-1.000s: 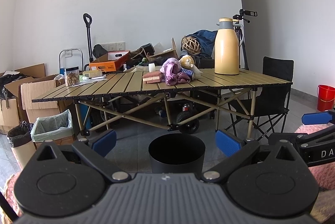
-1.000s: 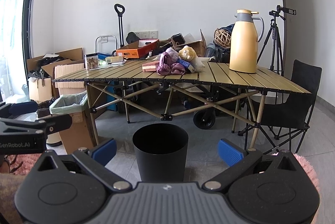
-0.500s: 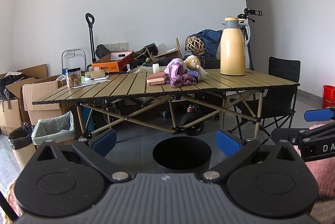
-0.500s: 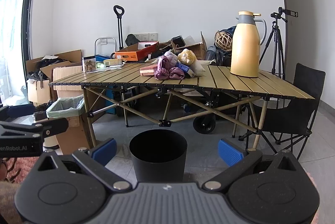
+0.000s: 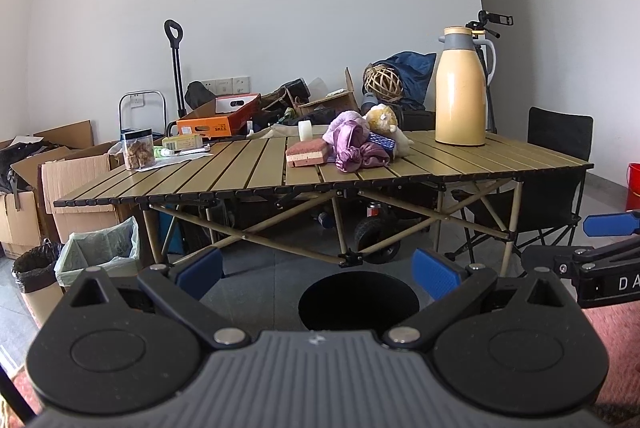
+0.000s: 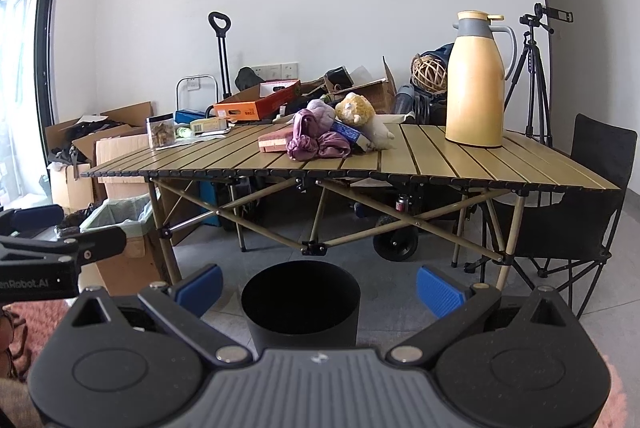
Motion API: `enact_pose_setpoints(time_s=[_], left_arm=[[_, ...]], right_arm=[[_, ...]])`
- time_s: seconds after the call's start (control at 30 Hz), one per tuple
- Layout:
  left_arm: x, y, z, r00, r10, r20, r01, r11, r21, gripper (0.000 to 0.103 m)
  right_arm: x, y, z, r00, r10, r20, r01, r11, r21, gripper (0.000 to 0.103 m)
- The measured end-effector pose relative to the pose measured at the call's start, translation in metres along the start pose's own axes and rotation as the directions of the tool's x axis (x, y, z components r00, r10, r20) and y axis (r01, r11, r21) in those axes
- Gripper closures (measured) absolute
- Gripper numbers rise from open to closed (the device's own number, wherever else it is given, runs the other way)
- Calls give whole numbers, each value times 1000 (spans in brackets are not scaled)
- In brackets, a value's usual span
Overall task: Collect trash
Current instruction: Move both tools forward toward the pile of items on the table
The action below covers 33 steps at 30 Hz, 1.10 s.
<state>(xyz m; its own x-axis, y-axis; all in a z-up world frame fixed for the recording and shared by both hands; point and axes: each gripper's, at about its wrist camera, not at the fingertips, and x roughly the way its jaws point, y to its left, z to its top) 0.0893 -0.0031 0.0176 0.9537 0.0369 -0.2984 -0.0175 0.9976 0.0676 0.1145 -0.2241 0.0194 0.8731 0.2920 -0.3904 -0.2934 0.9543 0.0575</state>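
Observation:
A black round bin (image 5: 359, 301) (image 6: 301, 302) stands on the floor just ahead of both grippers, in front of a slatted folding table (image 5: 240, 174) (image 6: 460, 164). On the table lie a pink sponge block (image 5: 307, 152) (image 6: 274, 141), purple cloth (image 5: 354, 148) (image 6: 316, 142), a yellow plush toy (image 5: 383, 120) (image 6: 358, 110) and a tape roll (image 5: 305, 129). My left gripper (image 5: 318, 270) is open and holds nothing. My right gripper (image 6: 319, 288) is open too, with nothing between its blue pads.
A tall yellow thermos (image 5: 460, 104) (image 6: 476, 80) stands at the table's right. A snack jar (image 5: 138, 150) (image 6: 161, 130) sits at its left end. Lined waste bins (image 5: 100, 254) (image 6: 120, 216), cardboard boxes (image 5: 76, 164), a folding chair (image 6: 568, 220), a tripod (image 6: 534, 68) and a red bucket (image 5: 633, 186) surround the table.
Both grippers have risen and come closer to the table, so the tabletop looks flatter and the bin sits lower in each view. Both stay open.

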Motion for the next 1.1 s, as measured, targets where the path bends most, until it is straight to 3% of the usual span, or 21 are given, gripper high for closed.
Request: enact_pose_setpoints(time_s=[0.4, 1.1], left_arm=[[48, 1, 23, 999, 33, 18, -33, 999, -1, 0], [160, 12, 89, 995, 65, 81, -63, 997, -34, 0]], right_arm=[[47, -15, 21, 999, 19, 32, -20, 1000, 18, 0], [157, -37, 87, 992, -11, 127, 8, 1000, 21, 0]])
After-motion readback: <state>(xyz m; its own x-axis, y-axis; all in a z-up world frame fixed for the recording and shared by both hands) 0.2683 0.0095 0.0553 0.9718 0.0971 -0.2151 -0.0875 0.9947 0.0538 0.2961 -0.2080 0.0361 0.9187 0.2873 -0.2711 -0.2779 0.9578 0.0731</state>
